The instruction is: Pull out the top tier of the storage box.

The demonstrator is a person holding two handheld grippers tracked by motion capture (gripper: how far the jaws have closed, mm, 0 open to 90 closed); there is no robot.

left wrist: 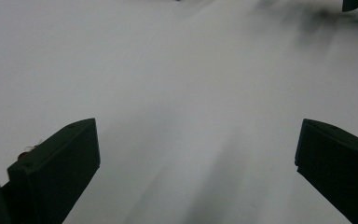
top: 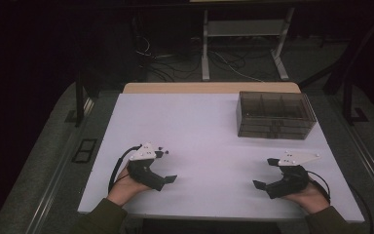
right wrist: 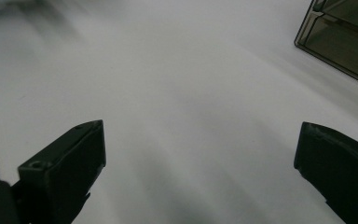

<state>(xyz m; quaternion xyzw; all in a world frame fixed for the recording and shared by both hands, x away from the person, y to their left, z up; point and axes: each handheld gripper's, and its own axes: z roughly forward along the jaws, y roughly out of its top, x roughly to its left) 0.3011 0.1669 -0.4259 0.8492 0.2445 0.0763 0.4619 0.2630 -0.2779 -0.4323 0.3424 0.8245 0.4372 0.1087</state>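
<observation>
both grippers rest low near the front edge of the white table (top: pixel 199 126), 1 on each side, jaws turned inward toward each other. the left gripper (top: pixel 168 166) sits in the person's left hand (top: pixel 124 187) with its jaws spread wide and nothing between them; in the left gripper view the 2 black jaws stand far apart over bare tabletop. the right gripper (top: pixel 265 173), held by the right hand (top: pixel 311 197), is just as wide open and also holds nothing, and the right gripper view shows plain white surface between its jaws.

the only object on the table is the smoky clear plastic box (top: pixel 276 115), a low case with compartments on top and what look like small drawers in its front. it stands toward the far right of the table, well apart from both grippers, nearer the right one; a corner of it (right wrist: pixel 342 42) appears at the top right of the right gripper view.

the symmetrical, open, empty pose reads as a ready position: hands parked clear of the box, so either could reach for it next, the right most easily.
</observation>
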